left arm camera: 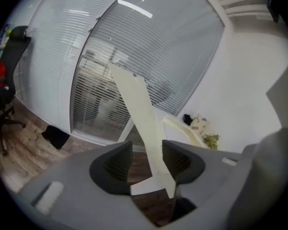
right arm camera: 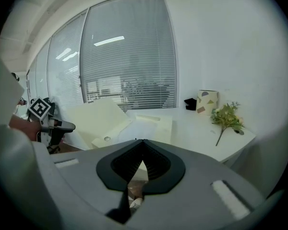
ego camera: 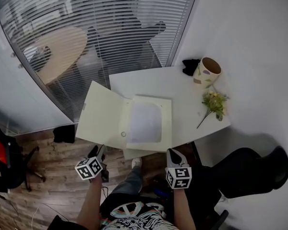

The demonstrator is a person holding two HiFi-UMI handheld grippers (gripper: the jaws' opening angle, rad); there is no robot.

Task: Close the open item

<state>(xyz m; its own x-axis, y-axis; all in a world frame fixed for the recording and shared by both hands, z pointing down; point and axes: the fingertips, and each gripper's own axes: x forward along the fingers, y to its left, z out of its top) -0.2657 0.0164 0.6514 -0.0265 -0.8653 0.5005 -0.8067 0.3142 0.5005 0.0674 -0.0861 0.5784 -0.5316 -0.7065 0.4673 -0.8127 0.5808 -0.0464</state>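
left claw (left arm camera: 147, 151): jaws apart; the cover's (left arm camera: 137, 104) near edge stands between them, against the right-hand jaw, with a gap at the other jaw; not pinched
right claw (right arm camera: 143, 142): jaws together, tips meeting, nothing between them; it sits level with the left claw, well apart from it, just short of the table's (ego camera: 188, 110) near edge
forearms (ego camera: 92, 200): bare, one running back from each claw
folder (ego camera: 134, 145): pale yellow, open, just ahead of both claws and between them; its right half lies flat on the table ahead-left of the right claw
sheet (ego camera: 145, 122): white, lying in the flat half of the folder
cover: ahead of the left claw, tilted up, hanging out past the table's left edge over the floor (ego camera: 48, 181)
chair (ego camera: 5, 164): black with a red patch, far out to the left of the left claw, on the floor
flowers (ego camera: 214, 103): yellow sprig lying on the table, ahead and to the right of the right claw, apart from the folder
cup (ego camera: 207, 72): pale, spotted, upright, beyond the flowers near the table's far right corner
black thing (ego camera: 189, 66): just left of the cup, too small to tell what
blinds (ego camera: 110, 23): behind glass, beyond the table, farthest ahead of both claws
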